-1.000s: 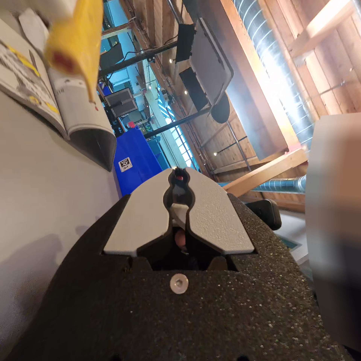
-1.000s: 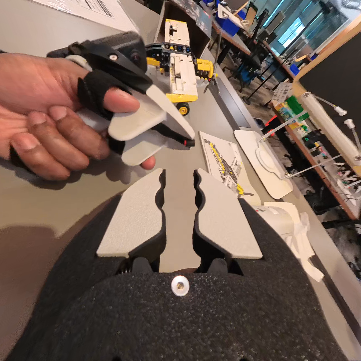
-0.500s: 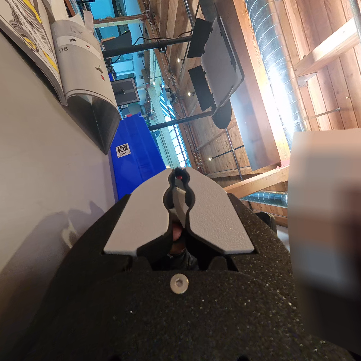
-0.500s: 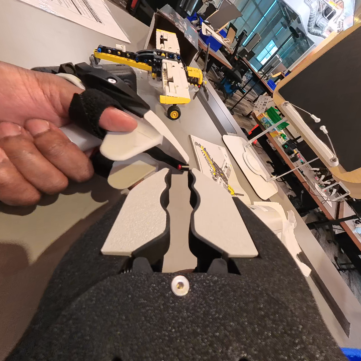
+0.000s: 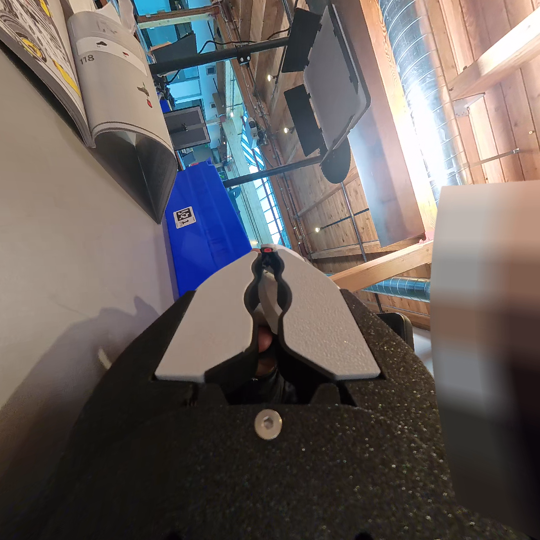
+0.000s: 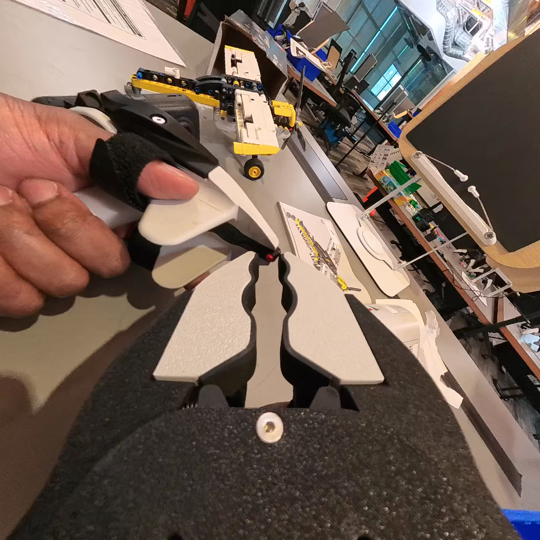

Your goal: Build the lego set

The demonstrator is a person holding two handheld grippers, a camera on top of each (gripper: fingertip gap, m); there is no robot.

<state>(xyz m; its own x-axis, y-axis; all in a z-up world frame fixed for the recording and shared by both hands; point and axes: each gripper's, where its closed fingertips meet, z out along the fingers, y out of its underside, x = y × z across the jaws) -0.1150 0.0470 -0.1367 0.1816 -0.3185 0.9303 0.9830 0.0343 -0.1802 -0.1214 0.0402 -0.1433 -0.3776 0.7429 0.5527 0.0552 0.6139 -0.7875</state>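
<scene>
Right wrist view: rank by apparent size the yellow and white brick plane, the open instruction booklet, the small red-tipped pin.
1. Brick plane: largest in frame, though it sits farthest back.
2. Instruction booklet: smaller; seen at a slant, so the gap to the plane is unsure.
3. Red-tipped pin: by far the smallest, at the left claw tip.

The left tool point(image 5: 267, 257) pinches a small red-tipped piece point(image 5: 267, 250) beside a blue bin point(image 5: 204, 230).

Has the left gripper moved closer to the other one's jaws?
Yes. The left gripper came down, away from the toy plane, reaching the right gripper.
</scene>
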